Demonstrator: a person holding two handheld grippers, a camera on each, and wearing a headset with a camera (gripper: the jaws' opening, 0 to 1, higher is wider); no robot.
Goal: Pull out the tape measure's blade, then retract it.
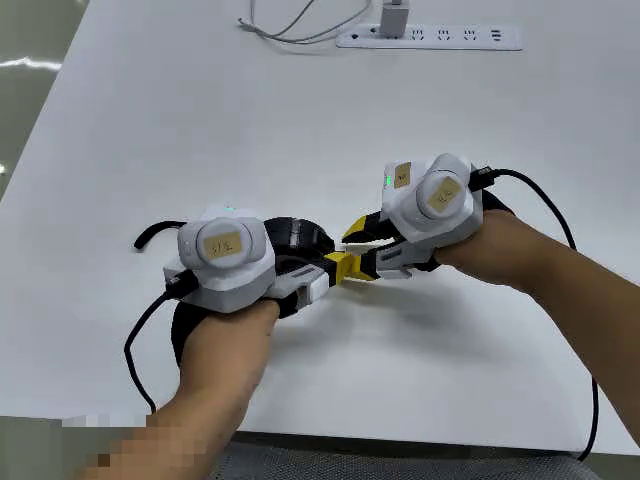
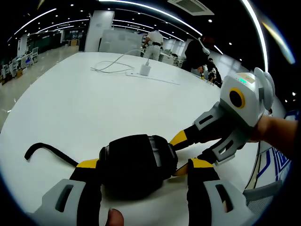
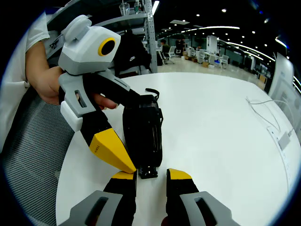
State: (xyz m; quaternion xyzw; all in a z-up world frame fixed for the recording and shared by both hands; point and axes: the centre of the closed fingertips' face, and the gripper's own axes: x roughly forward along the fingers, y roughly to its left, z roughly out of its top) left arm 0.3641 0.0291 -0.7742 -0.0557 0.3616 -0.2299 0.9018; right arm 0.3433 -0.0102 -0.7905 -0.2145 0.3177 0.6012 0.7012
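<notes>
Left gripper low, clasping tape measure

white table, glossy. at its far edge, white power strip lying flat, white charger plugged in near its left end; white cable looping away across table.

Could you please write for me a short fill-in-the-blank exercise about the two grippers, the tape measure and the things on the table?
1. The left gripper has the black plastic tape measure clamped between its two ____.
2. The right gripper has ____ jaw tips, close to one end of the tape measure.
3. The tape measure rests on a ____ table.
4. A white charger is ____ into the white power strip.

Missing words: jaws, yellow, white, plugged.
</notes>
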